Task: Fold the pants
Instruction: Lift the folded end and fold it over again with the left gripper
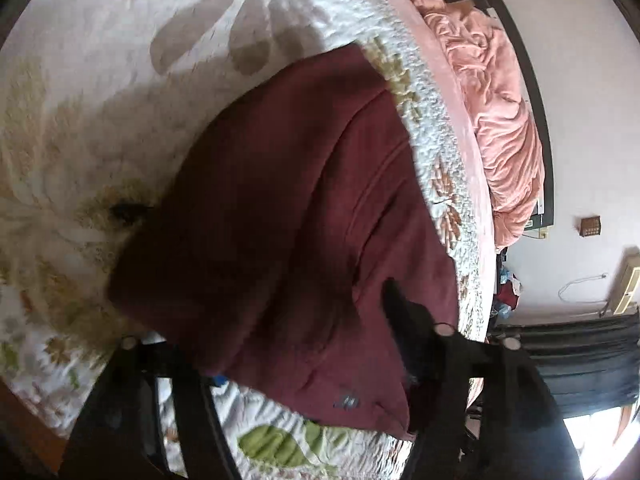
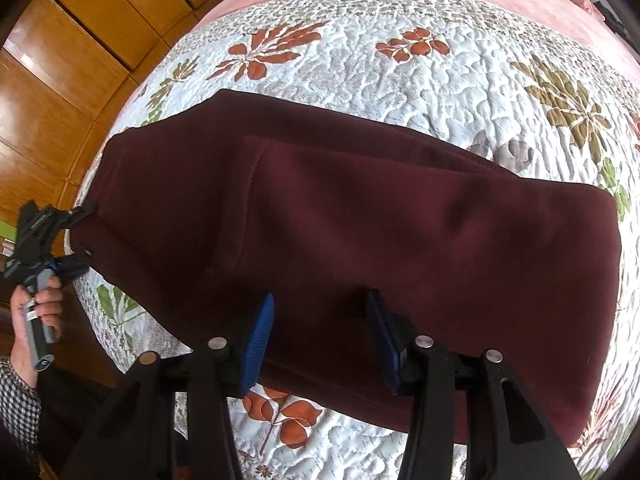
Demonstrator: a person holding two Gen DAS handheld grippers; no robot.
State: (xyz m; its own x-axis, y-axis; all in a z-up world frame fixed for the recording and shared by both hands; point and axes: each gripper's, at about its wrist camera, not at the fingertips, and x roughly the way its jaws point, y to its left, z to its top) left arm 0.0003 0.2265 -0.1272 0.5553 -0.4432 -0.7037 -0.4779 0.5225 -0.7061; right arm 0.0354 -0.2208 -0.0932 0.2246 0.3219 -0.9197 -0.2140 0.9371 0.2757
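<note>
Maroon pants (image 2: 360, 220) folded on quilt (image 2: 400, 60), both grippers at the near edge.
Far left in right wrist view, a hand (image 2: 36, 316) holds left gripper (image 2: 82, 236) at the pants' left end, jaws straddling the cloth corner; can't tell if pads pinch it. Wooden wardrobe (image 2: 80, 60) behind. Centre: pants lie flat, doubled over, across the floral quilt. Bottom: right gripper (image 2: 320, 340), blue pads (image 2: 260, 336) apart, pants' near edge between them, grip unclear. Pink blanket (image 1: 500, 100) far right in left view.
</note>
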